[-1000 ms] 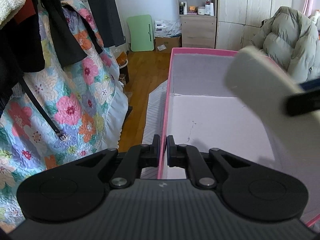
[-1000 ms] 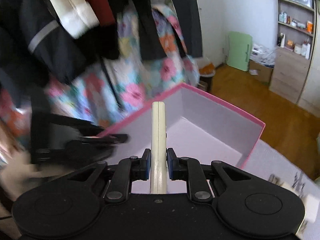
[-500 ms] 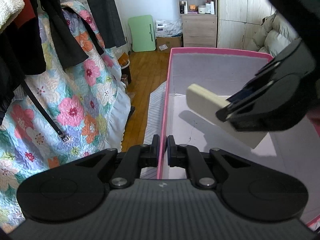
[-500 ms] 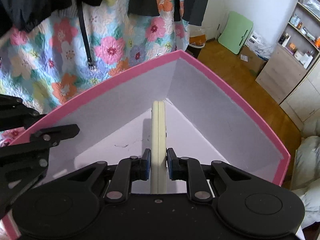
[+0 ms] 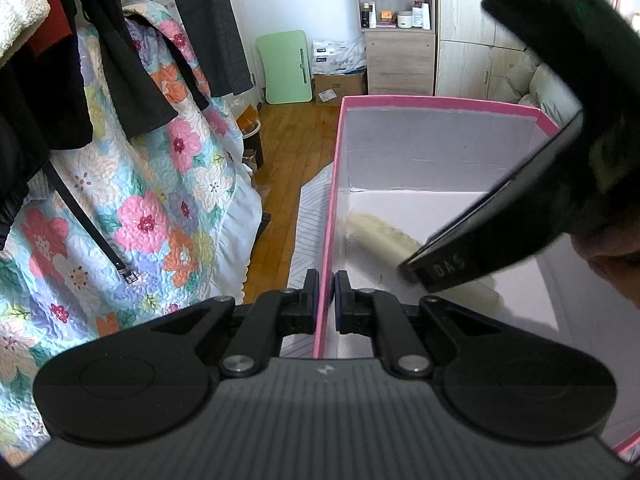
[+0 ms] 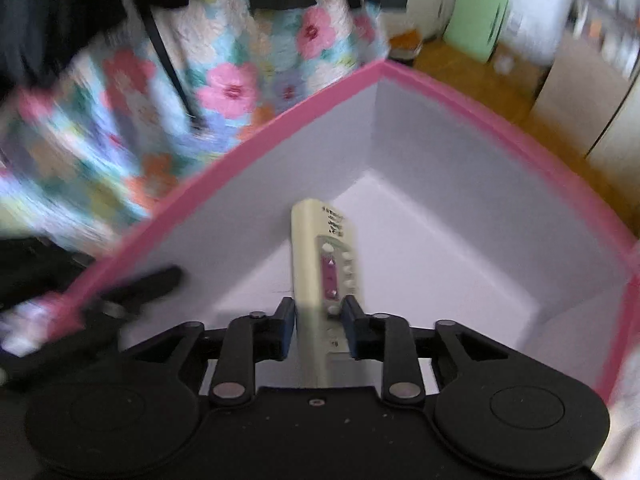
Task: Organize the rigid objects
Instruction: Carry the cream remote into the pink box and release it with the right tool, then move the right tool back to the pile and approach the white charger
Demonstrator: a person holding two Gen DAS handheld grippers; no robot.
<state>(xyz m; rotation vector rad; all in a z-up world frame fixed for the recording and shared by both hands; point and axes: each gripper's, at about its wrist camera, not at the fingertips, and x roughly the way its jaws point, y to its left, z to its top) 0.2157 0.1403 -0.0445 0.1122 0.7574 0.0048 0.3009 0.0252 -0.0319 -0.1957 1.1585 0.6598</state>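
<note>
The right gripper point(image 6: 319, 322) points steeply down into the pink box point(image 6: 492, 118), and its jaws have just been opening: they now stand apart on either side of a cream remote control point(image 6: 326, 264), which lies between them with its button face turned up and a gap showing at each blue pad, so nothing is pinched. The remote reaches from between the fingertips toward the box's far corner, resting against or near the white floor; motion blur keeps the exact contact unclear. In the left wrist view the same remote point(image 5: 384, 236) shows as a pale blurred bar low inside the box, partly covered by the dark body of the right gripper point(image 5: 436, 276), with part of the person's hand point(image 5: 612, 256) at the right edge.

The left gripper point(image 5: 327, 300) is clamped on the box's near-left wall, one finger outside and one inside the pink rim point(image 5: 326, 240).

Beyond the box, a floral quilt point(image 5: 152, 208) hangs at the left under dark clothes point(image 5: 120, 72), with a wooden floor point(image 5: 296, 136), a green folding board point(image 5: 286, 66) and a shelf unit point(image 5: 396, 4) farther back.
</note>
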